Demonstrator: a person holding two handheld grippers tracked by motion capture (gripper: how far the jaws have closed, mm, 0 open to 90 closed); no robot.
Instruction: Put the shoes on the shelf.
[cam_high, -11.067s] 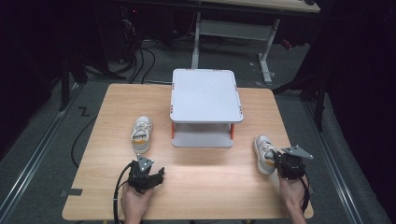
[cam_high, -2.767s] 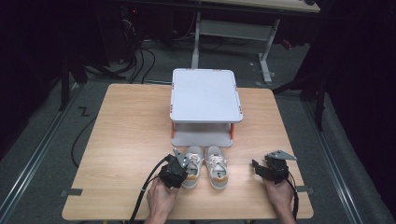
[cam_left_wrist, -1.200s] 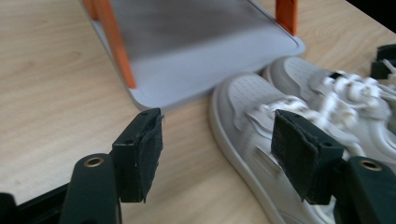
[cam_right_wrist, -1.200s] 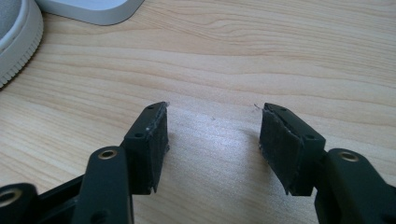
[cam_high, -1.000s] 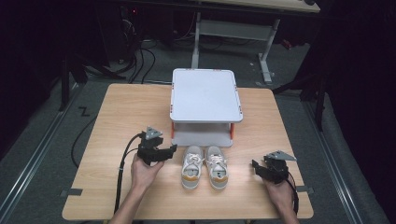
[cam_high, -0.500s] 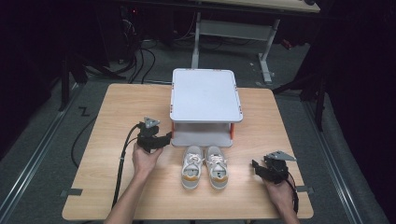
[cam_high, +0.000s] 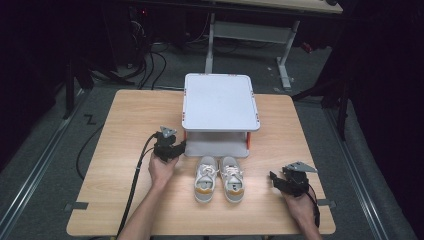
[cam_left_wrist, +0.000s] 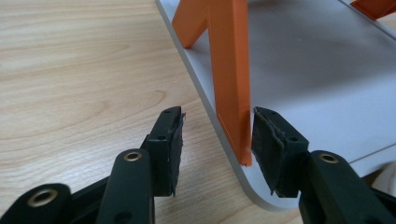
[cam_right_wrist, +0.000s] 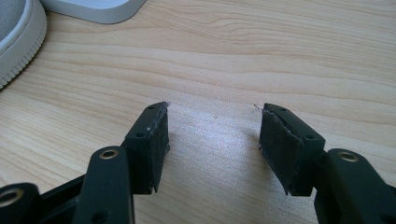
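tabletop: left gripper (cam_high: 176, 148) has moved up to rack's orange leg (cam_left_wrist: 232, 79).

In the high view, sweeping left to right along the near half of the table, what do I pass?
Left tongs → left shoe → right shoe → right tongs. The left tongs sit at the corner of the white two-level rack, which stands farther back.

Wooden table (cam_high: 125, 125), light grain, square top. Grey carpet floor (cam_high: 45, 150) all around it. Black cables (cam_high: 150, 55) looped on the floor far left. White desk frame (cam_high: 250, 30) at the far side, centre. Tape strip (cam_high: 76, 206) at the table's near-left corner, another (cam_high: 324, 203) at near right.
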